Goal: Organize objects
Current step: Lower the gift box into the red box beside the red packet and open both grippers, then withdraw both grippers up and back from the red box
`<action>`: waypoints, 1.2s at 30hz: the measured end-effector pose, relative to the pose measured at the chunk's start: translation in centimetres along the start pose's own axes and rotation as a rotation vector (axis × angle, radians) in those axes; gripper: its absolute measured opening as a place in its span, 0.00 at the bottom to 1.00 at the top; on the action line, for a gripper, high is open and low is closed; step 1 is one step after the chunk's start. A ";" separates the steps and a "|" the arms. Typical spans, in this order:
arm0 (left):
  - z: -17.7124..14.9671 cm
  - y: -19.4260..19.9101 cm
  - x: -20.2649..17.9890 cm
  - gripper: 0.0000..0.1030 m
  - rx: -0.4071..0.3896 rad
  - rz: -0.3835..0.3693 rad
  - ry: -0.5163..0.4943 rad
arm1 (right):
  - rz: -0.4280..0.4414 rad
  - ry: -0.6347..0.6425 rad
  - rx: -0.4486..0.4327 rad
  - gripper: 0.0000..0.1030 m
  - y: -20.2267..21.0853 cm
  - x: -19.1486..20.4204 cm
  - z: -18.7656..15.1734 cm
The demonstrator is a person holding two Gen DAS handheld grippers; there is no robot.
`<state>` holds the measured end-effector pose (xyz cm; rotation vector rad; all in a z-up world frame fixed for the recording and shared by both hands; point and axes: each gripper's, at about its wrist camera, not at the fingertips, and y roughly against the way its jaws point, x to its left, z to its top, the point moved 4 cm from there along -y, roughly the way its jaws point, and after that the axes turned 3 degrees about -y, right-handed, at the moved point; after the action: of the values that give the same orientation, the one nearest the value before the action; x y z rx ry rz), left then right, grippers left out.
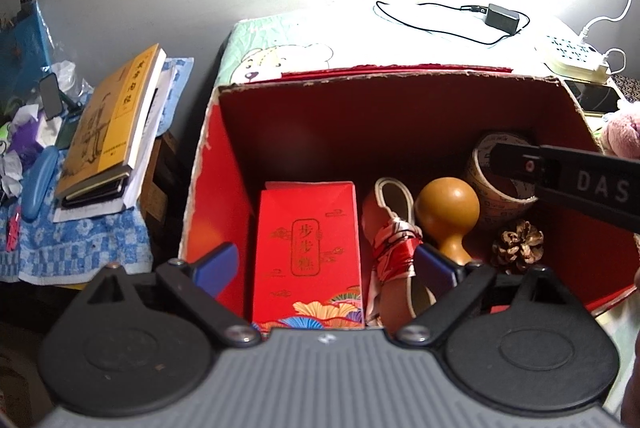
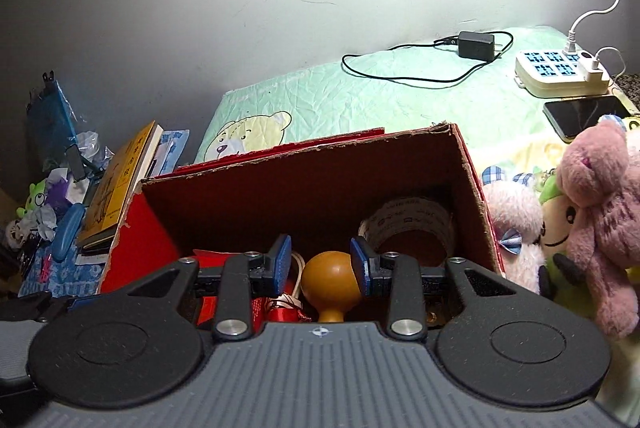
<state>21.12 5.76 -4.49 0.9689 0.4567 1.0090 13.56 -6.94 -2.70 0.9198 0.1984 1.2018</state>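
- Fingers (image 2: pixel 282 264) of right gripper (image 2: pixel 320 264): blue pads spread, nothing pinched; they hover above the open top of the red cardboard box (image 2: pixel 316 168), with the round head of the wooden gourd (image 2: pixel 330 278) seen in the gap between them. Contact with the gourd cannot be told.
- Left gripper (image 1: pixel 324 260): fingers (image 1: pixel 214 262) spread wide, empty, held over the near part of the same box (image 1: pixel 208 164); the red envelope packet (image 1: pixel 308 248) lies in the gap below them.
- In the left wrist view the right gripper's black body (image 1: pixel 580 184) reaches in from the right, over the tape roll (image 1: pixel 498 184).
- Box contents, left to right: red envelope packet flat on the floor; bundle of red-and-white ribbon with a cream cord loop (image 1: pixel 394 228) just beside it; wooden gourd (image 1: pixel 450 216) lying on its side, neck toward the camera; pine cone (image 1: pixel 518 246) near the right wall; tape roll in the far right corner.
- Box sits on a bed with a green bear-print sheet (image 2: pixel 360 96).
- Behind the box on the sheet: black charger with cable (image 2: pixel 476 46), white power strip (image 2: pixel 560 72), phone (image 2: pixel 584 114).
- Right of the box: plush toys (image 2: pixel 600 200), touching its wall.
- Left of the box: yellow book (image 1: pixel 112 124) on a stack, on a blue patterned cloth (image 1: pixel 80 244).
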 end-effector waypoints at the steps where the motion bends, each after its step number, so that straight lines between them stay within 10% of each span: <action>1: -0.1 0.2 0.0 0.92 -0.002 -0.004 0.002 | -0.006 0.004 -0.003 0.35 0.4 0.0 -0.1; 36: -6.2 4.4 -4.0 0.95 0.059 0.034 0.002 | 0.012 0.033 -0.003 0.41 7.0 -1.5 -5.3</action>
<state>12.54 5.95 -4.38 1.0320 0.4750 1.0322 4.91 -5.09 -1.67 0.9005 0.2175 1.2283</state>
